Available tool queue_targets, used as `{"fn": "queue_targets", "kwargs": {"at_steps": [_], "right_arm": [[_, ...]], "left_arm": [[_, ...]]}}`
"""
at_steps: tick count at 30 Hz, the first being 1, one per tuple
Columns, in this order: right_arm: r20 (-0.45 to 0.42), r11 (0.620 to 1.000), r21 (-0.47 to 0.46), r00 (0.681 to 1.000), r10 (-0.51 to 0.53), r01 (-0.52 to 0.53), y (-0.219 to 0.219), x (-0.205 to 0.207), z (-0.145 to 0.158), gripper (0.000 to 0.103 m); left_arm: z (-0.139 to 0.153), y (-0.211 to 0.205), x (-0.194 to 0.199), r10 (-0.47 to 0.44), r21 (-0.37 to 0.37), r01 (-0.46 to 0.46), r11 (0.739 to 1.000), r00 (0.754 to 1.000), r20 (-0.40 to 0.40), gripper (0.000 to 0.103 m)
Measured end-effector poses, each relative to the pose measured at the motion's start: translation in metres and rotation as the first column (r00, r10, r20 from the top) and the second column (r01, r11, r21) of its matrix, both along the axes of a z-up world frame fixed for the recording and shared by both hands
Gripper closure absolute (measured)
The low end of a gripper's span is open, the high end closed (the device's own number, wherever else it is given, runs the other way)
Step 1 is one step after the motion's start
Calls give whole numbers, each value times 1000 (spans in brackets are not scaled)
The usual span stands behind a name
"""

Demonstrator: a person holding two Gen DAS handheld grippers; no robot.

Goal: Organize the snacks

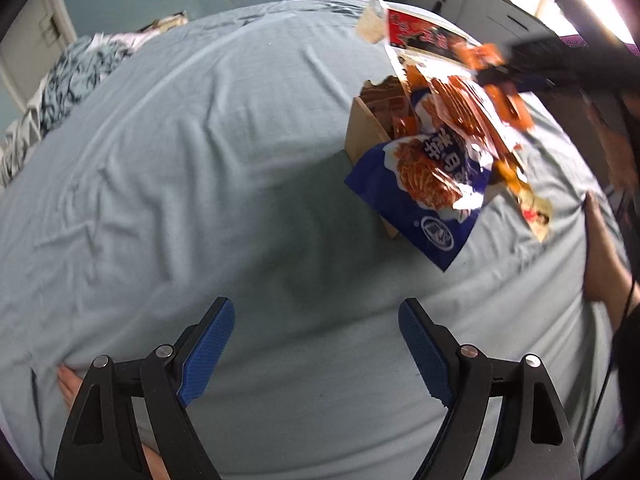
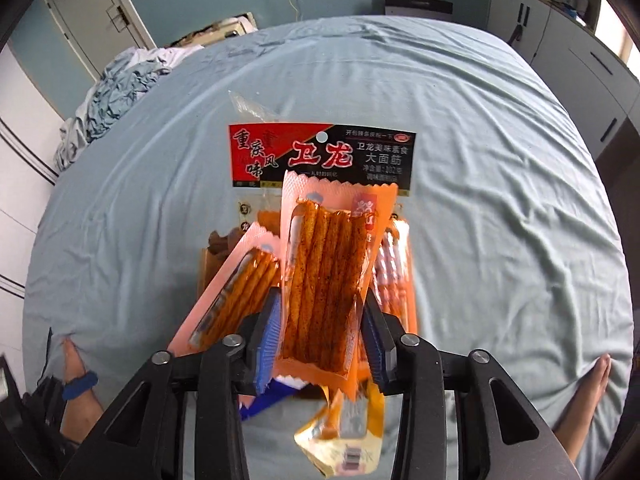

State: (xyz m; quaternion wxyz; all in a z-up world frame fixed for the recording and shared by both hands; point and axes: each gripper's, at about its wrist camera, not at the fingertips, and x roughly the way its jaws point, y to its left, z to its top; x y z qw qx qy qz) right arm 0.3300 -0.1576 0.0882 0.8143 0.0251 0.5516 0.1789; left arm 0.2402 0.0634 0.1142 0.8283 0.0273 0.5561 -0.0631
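Note:
A brown cardboard box (image 1: 362, 128) stands on the bed, stuffed with snack packets, with a blue noodle-print packet (image 1: 420, 196) hanging over its front. My left gripper (image 1: 316, 312) is open and empty, low over the sheet, left of and nearer than the box. My right gripper (image 2: 320, 304) is shut on an orange packet of spicy sticks (image 2: 328, 272) and holds it above the box (image 2: 212, 256). A second orange stick packet (image 2: 236, 292) and a red-and-black packet (image 2: 320, 156) stand in the box. In the left wrist view the right gripper (image 1: 500, 72) is blurred over the box.
A light blue sheet (image 1: 200, 160) covers the bed. A yellow packet (image 2: 344, 444) lies on the sheet in front of the box, also in the left wrist view (image 1: 532, 204). Crumpled bedding (image 2: 116, 92) lies at the far left. Bare feet (image 2: 596, 384) press the near edge.

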Motion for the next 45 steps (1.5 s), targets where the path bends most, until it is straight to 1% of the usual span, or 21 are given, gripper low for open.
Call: {"fn": "queue_targets", "kwargs": {"at_steps": [2,5,7,10,14,16,18,19,21,24,27,29,31,33,34,36,38,40,42,43,45], "right_arm": [[-32,1000,-3,999,-9,9,2,6,-5,57],[-17,996,27,997,-81,82,-13,2,2,49],[-11,993,68,995,-101,101,-27,-11,11,46],[-9,994,42,995,-103,103,-48,-46,19,44],[-56,999,-48,998,14,-17,-65,-114,25,44],[-55,993,-93,996,64,-69,-71,-150,26,44],[-90,983,-129,989,121,-132,-77,-188,24,44],[-108,978,-137,984,144,-159,-78,-202,23,44],[-132,968,-148,974,185,-204,-82,-231,25,44],[-136,964,-126,966,219,-236,-91,-255,32,44],[-68,958,-121,965,253,-260,-97,-270,41,44],[33,954,-147,963,267,-260,-106,-279,52,44],[124,957,-163,957,262,-241,-115,-288,57,44],[187,958,-180,948,257,-224,-118,-291,59,44],[209,957,-180,942,262,-226,-118,-294,59,44],[270,958,-190,927,260,-213,-115,-300,62,44],[313,965,-188,920,237,-184,-112,-305,61,44],[332,974,-153,919,211,-169,-111,-312,59,44],[346,978,-120,917,200,-168,-110,-317,53,44],[347,977,-123,915,206,-173,-107,-319,47,44],[335,966,-178,912,238,-187,-103,-323,41,44]], "left_arm": [[2,-5,-3,-25,26,25,999,1000,19,18],[4,-11,-6,-55,35,54,998,998,37,18],[3,-14,-7,-60,31,59,998,998,33,18],[-1,-19,-9,-62,19,62,998,998,7,18],[-4,-29,-18,-70,18,71,997,997,-28,18],[2,-27,-25,-38,-32,36,999,999,-34,18],[10,-25,-34,-9,-78,6,997,999,-35,18],[16,-26,-40,3,-84,-5,996,1000,-31,18],[26,-31,-54,20,-67,-20,998,1000,-14,18],[45,-43,-82,31,-2,-31,1000,999,42,18],[61,-53,-107,-2,33,-1,999,995,99,18],[74,-62,-126,-41,59,34,998,990,132,18],[90,-71,-143,-85,124,63,990,979,184,18],[105,-80,-160,-110,185,66,980,964,241,12],[112,-83,-167,-114,212,58,975,958,263,1],[124,-91,-176,-109,266,28,963,949,297,0],[132,-95,-179,-94,291,3,957,949,302,0],[140,-98,-179,-79,294,-19,956,944,320,0],[145,-103,-176,-97,308,-26,951,921,377,0],[145,-105,-174,-102,323,-35,946,911,399,0],[144,-108,-168,-112,345,-49,937,895,431,0]]}}
